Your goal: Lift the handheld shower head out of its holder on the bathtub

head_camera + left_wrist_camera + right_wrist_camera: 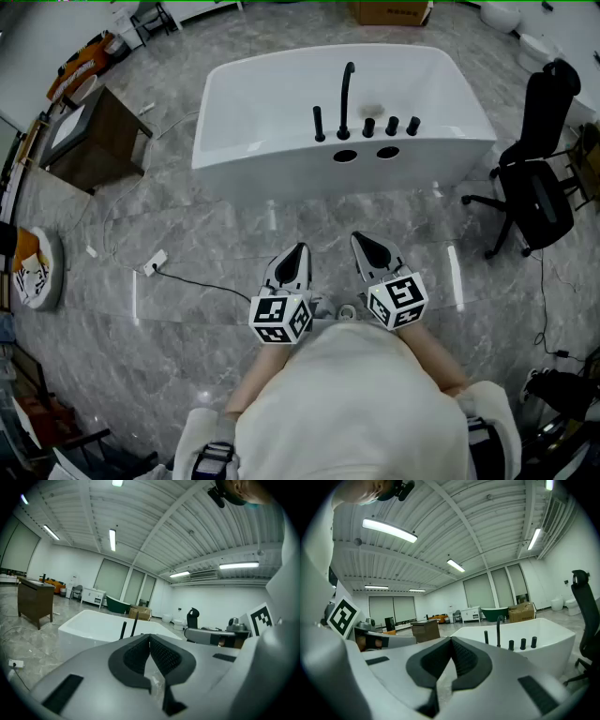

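A white bathtub [272,112] stands on the grey marble floor ahead of me. On its near rim are black fittings: a slim upright handheld shower head [319,124] in its holder, a tall curved spout [347,94] and three short knobs [391,125]. My left gripper [298,251] and right gripper [361,242] hang side by side over the floor, well short of the tub, both shut and empty. In the left gripper view the tub [89,625] and shower head [123,630] lie beyond the closed jaws. The right gripper view shows the shower head [486,637] left of the spout [498,629].
A black office chair [539,178] stands right of the tub. A dark wooden cabinet [94,141] sits at the left. A power strip with its cable [155,262] lies on the floor left of my grippers. A cardboard box [389,11] is behind the tub.
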`<act>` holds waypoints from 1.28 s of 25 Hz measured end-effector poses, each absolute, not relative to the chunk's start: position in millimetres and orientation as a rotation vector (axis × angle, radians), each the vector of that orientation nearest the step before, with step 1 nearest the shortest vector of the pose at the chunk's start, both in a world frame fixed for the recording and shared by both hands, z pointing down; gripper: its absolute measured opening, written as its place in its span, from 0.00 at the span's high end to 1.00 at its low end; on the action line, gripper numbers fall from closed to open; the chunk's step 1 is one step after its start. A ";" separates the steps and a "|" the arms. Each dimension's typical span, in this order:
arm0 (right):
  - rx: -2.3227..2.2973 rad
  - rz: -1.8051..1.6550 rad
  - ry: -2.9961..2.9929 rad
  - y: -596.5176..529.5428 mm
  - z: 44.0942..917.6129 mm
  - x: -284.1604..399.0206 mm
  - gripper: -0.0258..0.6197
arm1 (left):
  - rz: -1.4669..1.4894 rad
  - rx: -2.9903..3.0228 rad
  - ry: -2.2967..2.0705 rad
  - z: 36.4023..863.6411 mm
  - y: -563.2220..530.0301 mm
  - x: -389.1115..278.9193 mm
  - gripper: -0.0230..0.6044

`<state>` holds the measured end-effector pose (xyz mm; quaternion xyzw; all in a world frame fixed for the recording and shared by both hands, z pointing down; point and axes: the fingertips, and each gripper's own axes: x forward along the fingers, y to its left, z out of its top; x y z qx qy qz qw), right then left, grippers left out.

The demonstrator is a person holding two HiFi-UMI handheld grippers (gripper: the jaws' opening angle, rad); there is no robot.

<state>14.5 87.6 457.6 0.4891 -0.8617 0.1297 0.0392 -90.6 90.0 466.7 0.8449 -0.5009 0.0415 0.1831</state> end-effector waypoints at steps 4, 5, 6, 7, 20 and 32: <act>1.499 0.398 -2.638 91.8 458.7 14.4 0.93 | 0.127 2.391 -1.408 464.7 90.4 -88.7 0.92; 1.501 0.398 -2.636 92.5 459.0 14.5 0.93 | 0.128 2.390 -1.408 465.0 90.2 -88.5 0.93; 1.501 0.396 -2.635 93.1 459.2 14.7 0.93 | 0.128 2.389 -1.408 465.3 90.1 -88.5 0.93; 1.501 0.394 -2.633 93.8 459.3 14.9 0.93 | 0.126 2.387 -1.407 465.6 90.3 -88.6 0.93; 1.522 0.392 -2.659 100.4 454.6 36.9 0.93 | 0.108 2.323 -1.464 468.9 90.0 -85.9 0.93; 1.525 0.432 -2.660 79.6 459.4 44.2 0.93 | 0.128 2.242 -1.476 483.7 70.3 -91.1 0.93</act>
